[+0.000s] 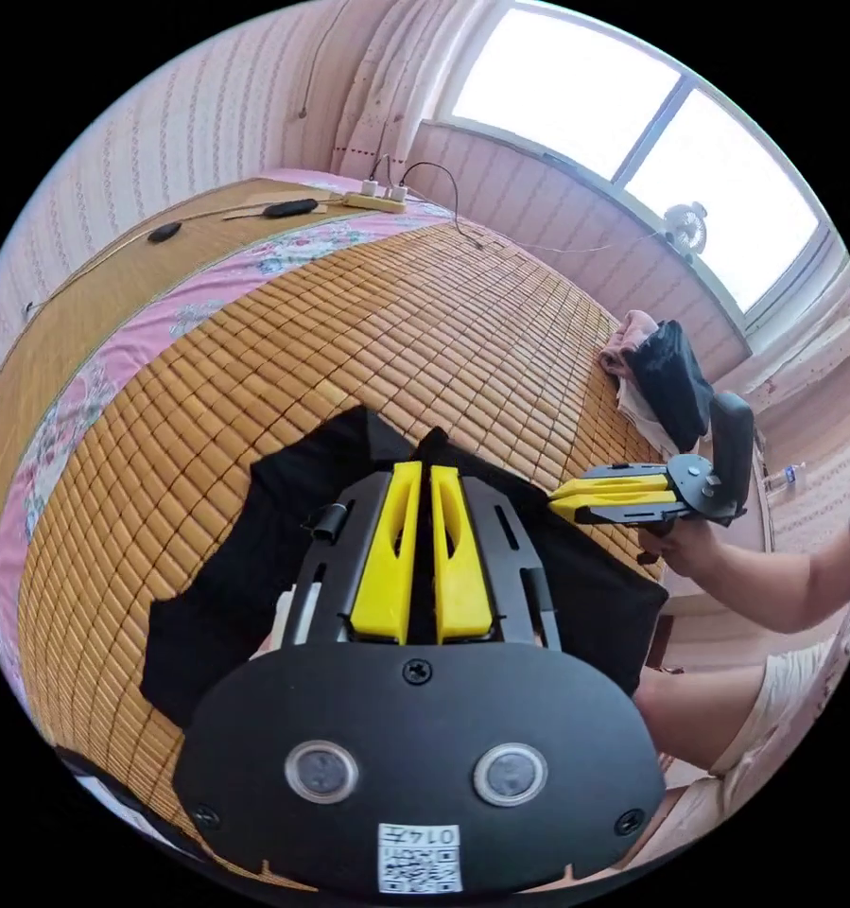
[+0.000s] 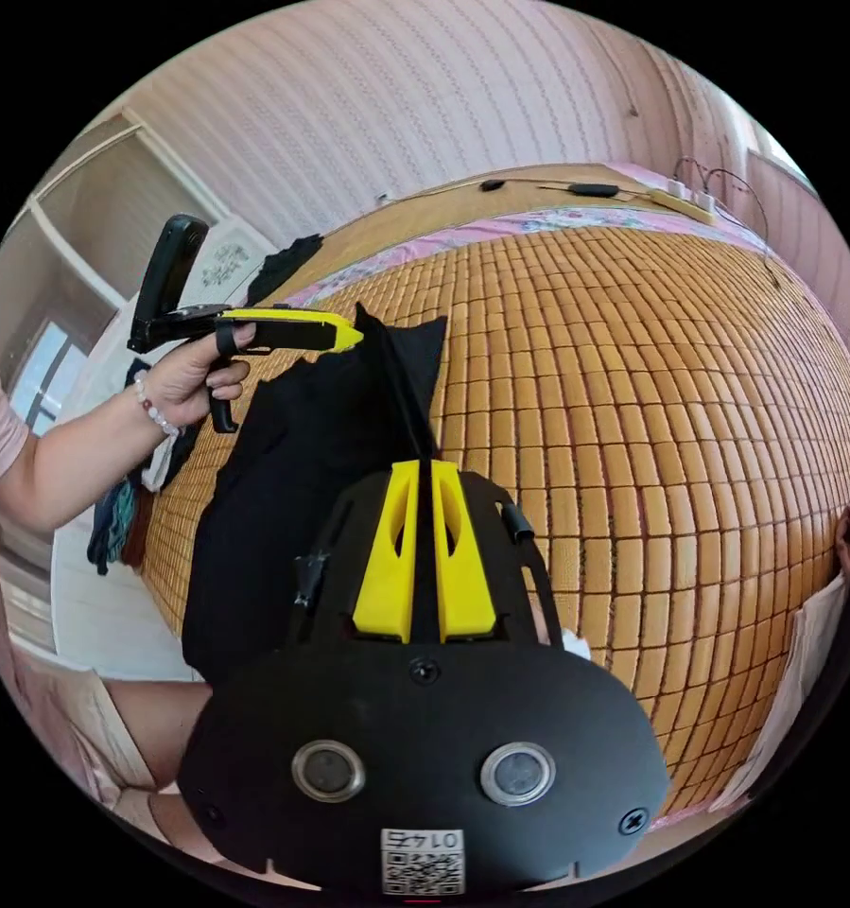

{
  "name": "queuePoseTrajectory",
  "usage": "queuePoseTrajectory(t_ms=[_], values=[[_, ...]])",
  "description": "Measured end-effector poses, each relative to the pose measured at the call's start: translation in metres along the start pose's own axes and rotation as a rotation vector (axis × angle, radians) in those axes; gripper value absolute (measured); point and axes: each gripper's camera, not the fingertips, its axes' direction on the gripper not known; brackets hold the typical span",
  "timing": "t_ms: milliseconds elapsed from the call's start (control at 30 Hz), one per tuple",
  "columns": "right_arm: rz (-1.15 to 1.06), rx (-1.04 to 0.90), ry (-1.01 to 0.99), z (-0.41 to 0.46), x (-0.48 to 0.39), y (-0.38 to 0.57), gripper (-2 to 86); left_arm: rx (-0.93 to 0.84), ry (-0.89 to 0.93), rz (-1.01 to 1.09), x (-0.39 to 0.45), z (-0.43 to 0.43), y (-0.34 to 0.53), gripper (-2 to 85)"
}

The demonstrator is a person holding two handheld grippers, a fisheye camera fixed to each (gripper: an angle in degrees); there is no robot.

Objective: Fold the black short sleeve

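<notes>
Left gripper view: left gripper [image 1: 423, 465] at frame centre, jaws drawn together on a raised peak of the black short sleeve [image 1: 226, 567], spread over the bamboo mat [image 1: 425, 312]; right gripper [image 1: 559, 496] at centre right, jaws together at the garment's edge. Right gripper view: right gripper [image 2: 425, 463] at centre, jaws pinched on an upright ridge of cloth; left gripper [image 2: 349, 333] at upper left, clamped on a corner. Judged risk: thin pinch slipping out under uneven pull, skewing the fold.
</notes>
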Motion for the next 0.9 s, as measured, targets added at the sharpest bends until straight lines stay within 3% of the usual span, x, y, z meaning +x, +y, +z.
queuePoseTrajectory(t_ms=[167,367,600,900], values=[[-0.109,-0.157,0.066,0.013,-0.012,0.006,1.3,-0.062,-0.034,-0.18,-0.028,-0.02,0.077,3.8],[-0.144,-0.114,0.132,0.024,-0.01,-0.033,3.8,0.031,-0.085,-0.324,-0.055,-0.053,0.125,2.5],[-0.09,-0.086,0.159,0.077,0.008,-0.107,8.9,0.111,-0.227,-0.551,-0.115,-0.086,0.182,8.8],[-0.072,-0.16,0.122,0.11,0.024,-0.14,0.7,0.093,-0.133,-0.699,-0.183,-0.077,0.217,7.6]])
